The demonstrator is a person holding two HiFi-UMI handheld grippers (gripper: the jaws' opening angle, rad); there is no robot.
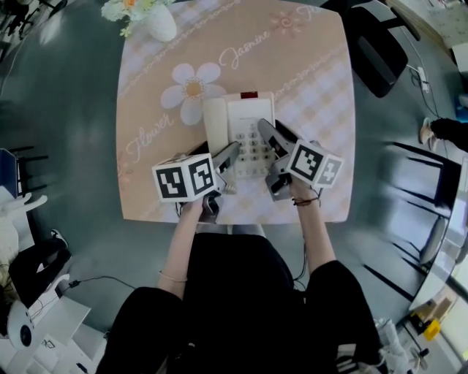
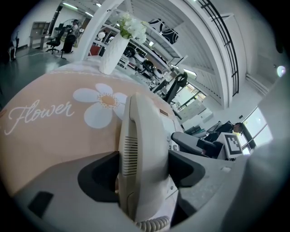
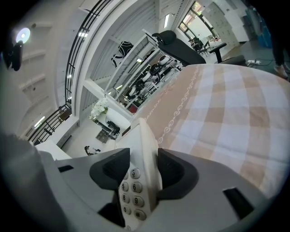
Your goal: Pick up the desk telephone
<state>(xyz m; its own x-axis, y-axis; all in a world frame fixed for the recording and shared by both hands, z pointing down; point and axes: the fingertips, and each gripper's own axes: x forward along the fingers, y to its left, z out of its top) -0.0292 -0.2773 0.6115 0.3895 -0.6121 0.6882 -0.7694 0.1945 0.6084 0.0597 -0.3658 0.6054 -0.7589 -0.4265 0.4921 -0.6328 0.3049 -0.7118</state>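
Observation:
A white desk telephone (image 1: 247, 117) lies on the pink flower-print tablecloth (image 1: 314, 175), near the table's front middle. Its handset (image 1: 214, 124) rests along the phone's left side. My left gripper (image 1: 228, 157) reaches in from the front left. In the left gripper view its jaws (image 2: 144, 170) close on the handset (image 2: 145, 136), both pads against its sides. My right gripper (image 1: 272, 135) lies over the phone's right edge. In the right gripper view the keypad edge (image 3: 136, 181) sits pinched between the jaws of that gripper (image 3: 142, 170).
A white vase with flowers (image 1: 157, 22) stands at the table's far left corner. A black chair (image 1: 376, 47) is beyond the far right corner. The coiled cord (image 2: 152, 224) hangs at the handset's near end. The table's front edge (image 1: 241, 219) is just below both grippers.

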